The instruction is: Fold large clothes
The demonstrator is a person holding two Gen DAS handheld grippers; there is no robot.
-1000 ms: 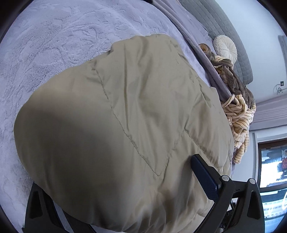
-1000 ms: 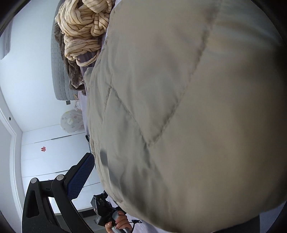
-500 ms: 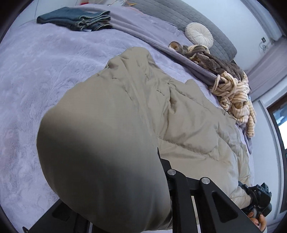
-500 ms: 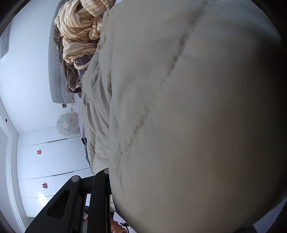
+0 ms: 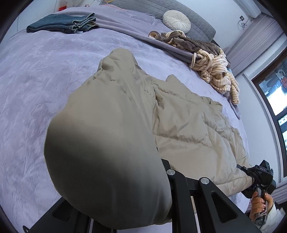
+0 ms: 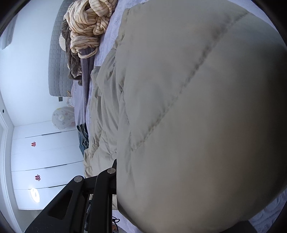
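Jacket point(image 5: 179, 121) | pinched in left tool point(image 5: 161, 181) | and right tool point(image 5: 241, 170)

Wide bed point(image 5: 44, 86) under a lilac plush cover, backed at twelve o'clock by a grey quilted headboard point(image 5: 179, 10) with a round cream cushion point(image 5: 176, 21) leaning on it. Pale walls, grey curtain point(image 5: 256, 34) at two o'clock, dark-framed window point(image 5: 274, 93) at three o'clock. White wardrobe doors point(image 6: 46, 161) with small red ornaments point(image 6: 37, 177) at eight o'clock from the right wrist, catching a bright lamp glare point(image 6: 35, 195).
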